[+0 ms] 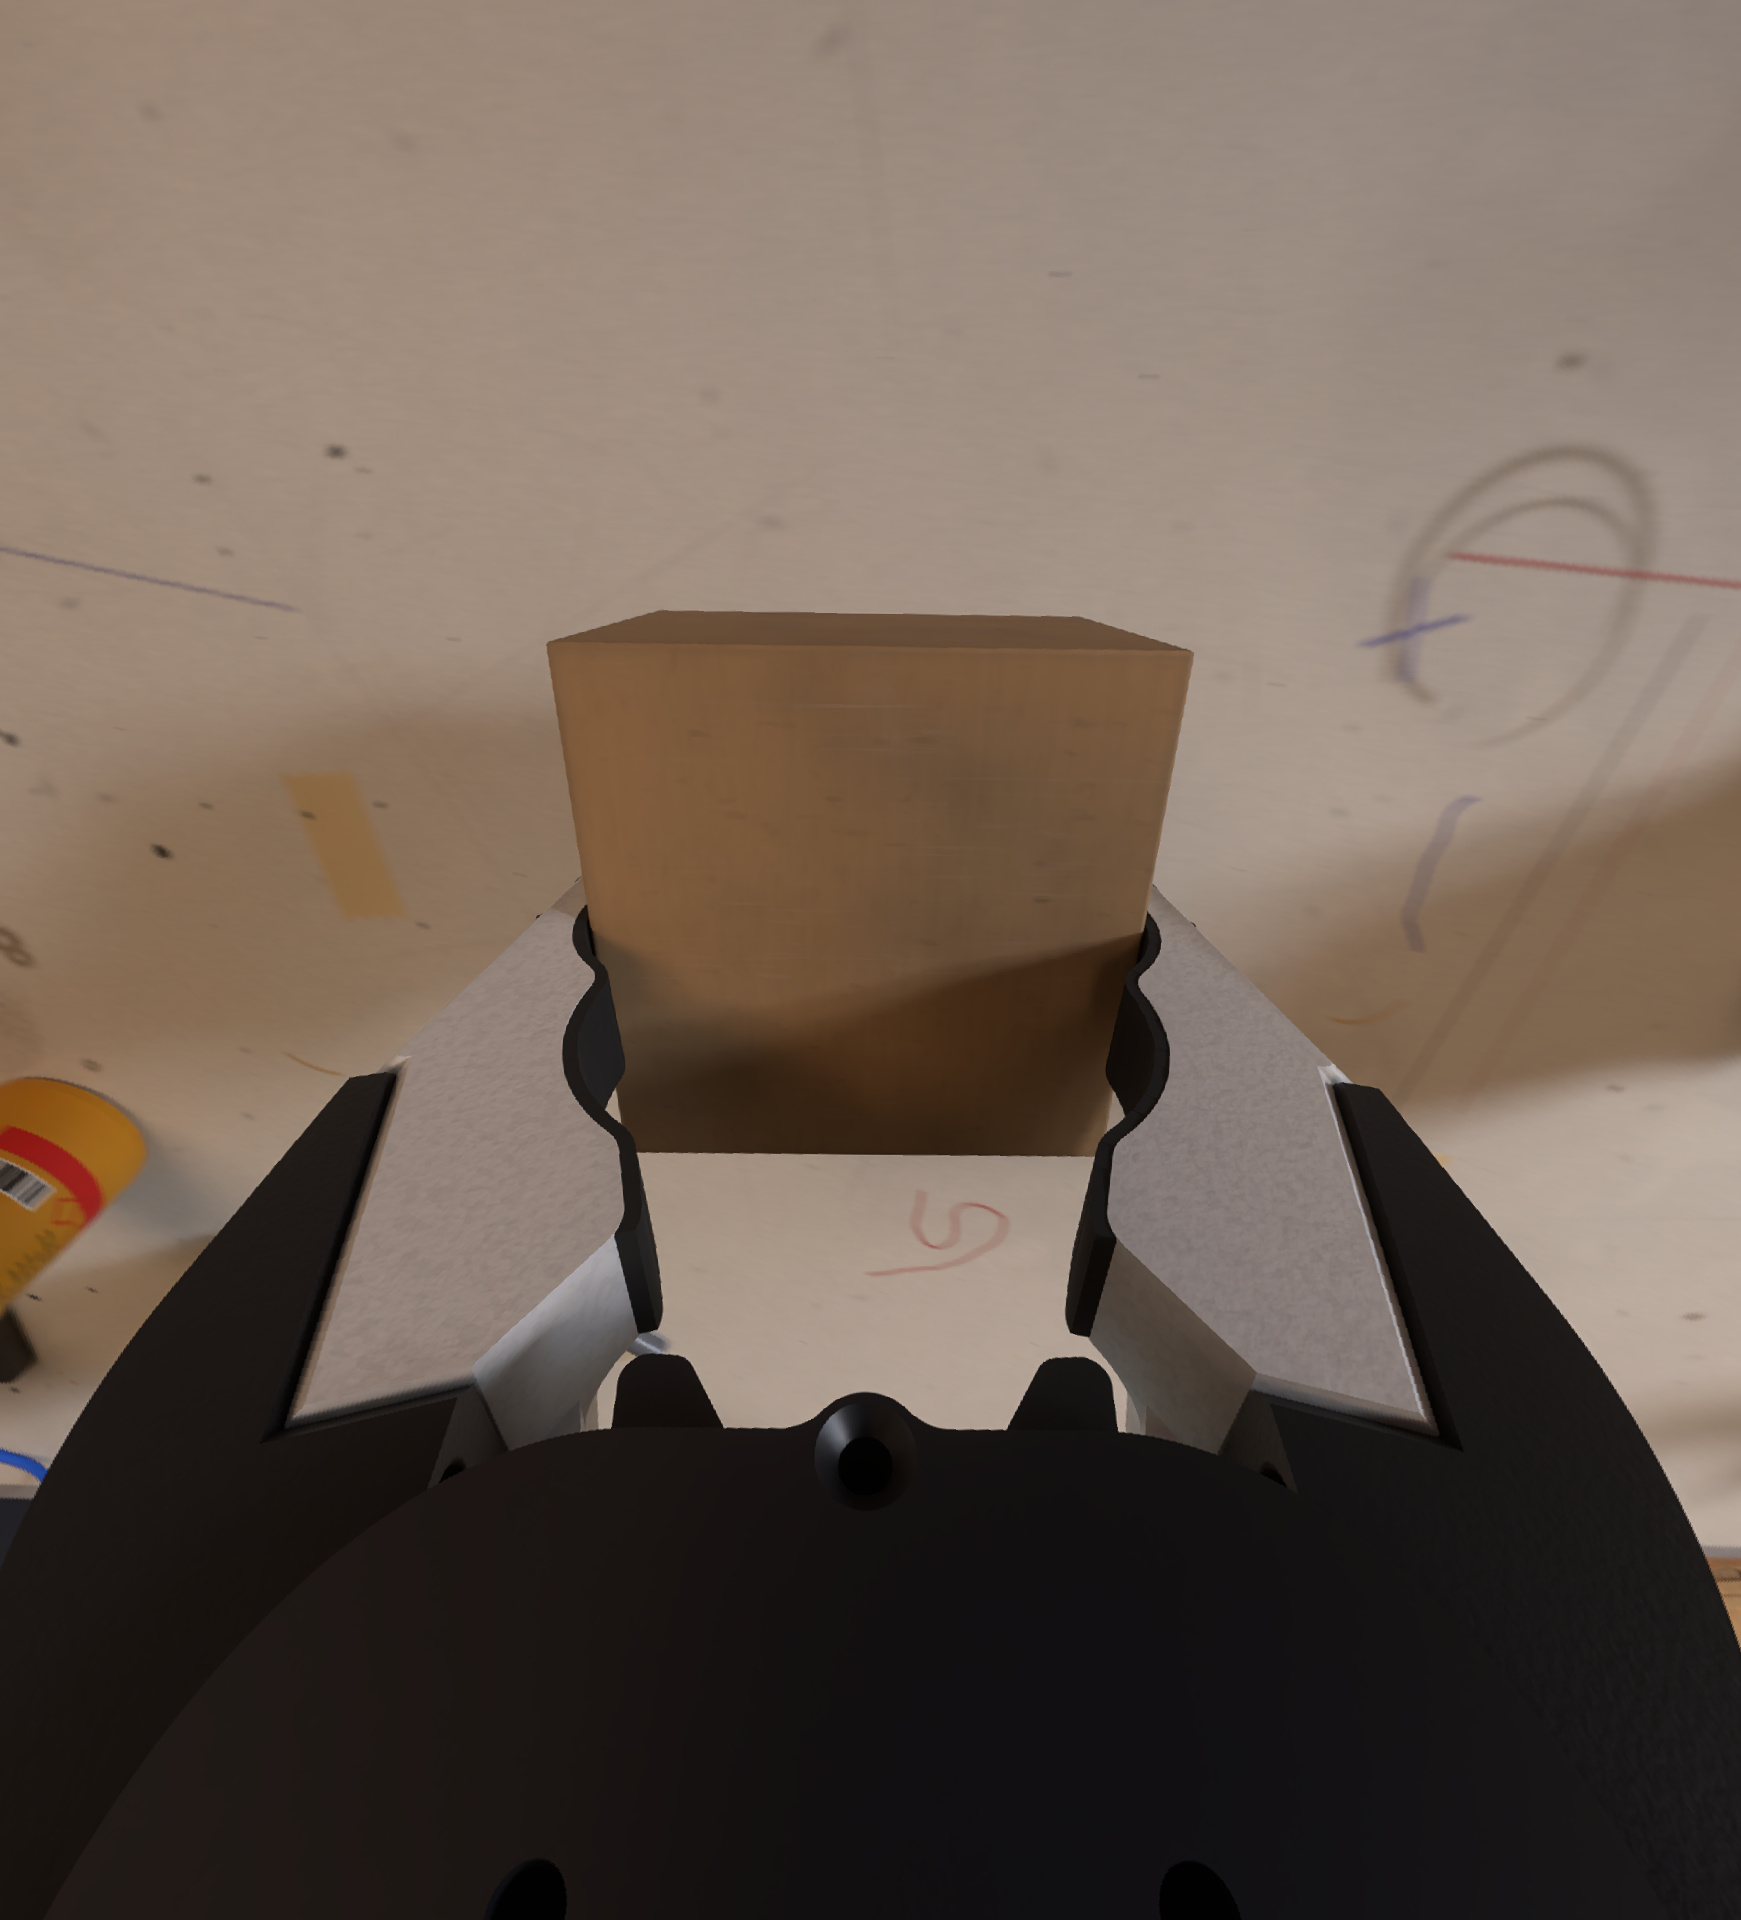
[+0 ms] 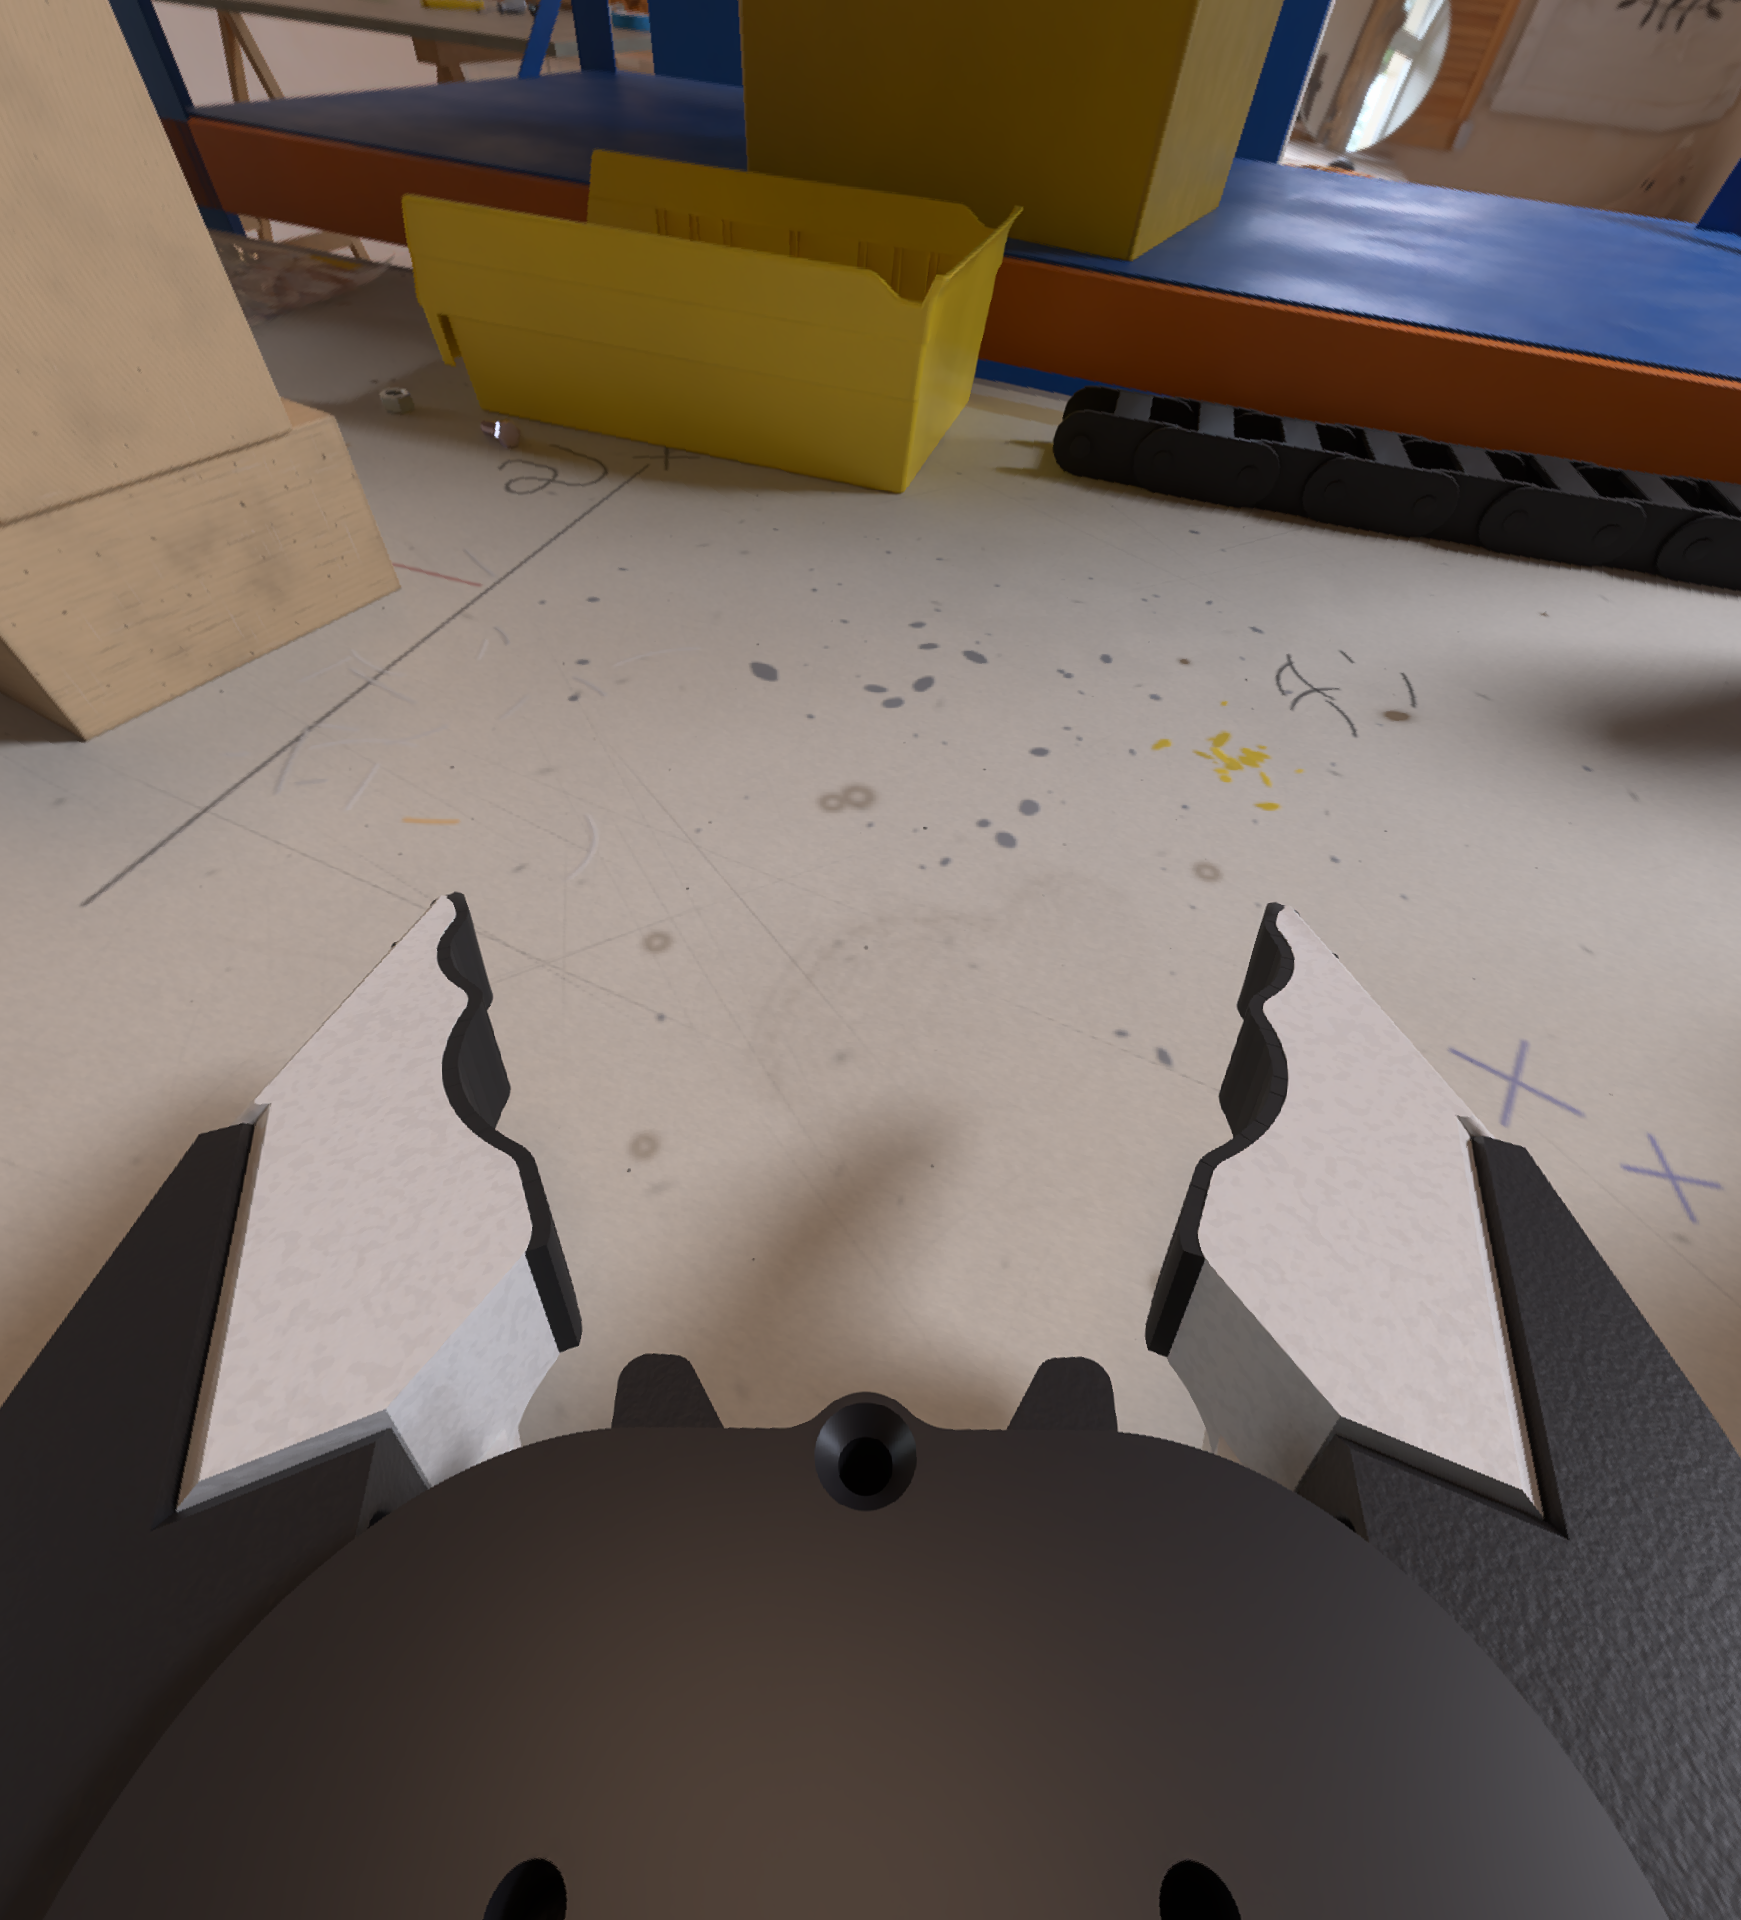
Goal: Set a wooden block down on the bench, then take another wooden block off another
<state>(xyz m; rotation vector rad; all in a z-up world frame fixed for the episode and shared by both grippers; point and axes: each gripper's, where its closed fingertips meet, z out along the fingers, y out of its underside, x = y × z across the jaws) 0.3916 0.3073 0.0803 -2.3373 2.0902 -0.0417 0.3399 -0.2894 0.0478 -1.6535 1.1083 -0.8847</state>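
- Left gripper (image 1: 866,935) clamps a brown wooden block (image 1: 866,831) above the pale bench (image 1: 949,312); contact with the bench can't be judged.
- Right gripper (image 2: 866,914) gapes empty near two stacked blocks (image 2: 118,468).

Wooden blocks number three: one brown block (image 1: 866,883) in the left wrist view, and two pale blocks left of the yellow bin (image 2: 710,332), an upper pale block (image 2: 66,249) stacked on a lower pale block (image 2: 159,582). Yellow containers: two, the bin and a taller yellow box (image 2: 991,104) behind it. One black cable chain (image 2: 1448,488) lies right of the bin. One orange-yellow canister (image 1: 4,1216).
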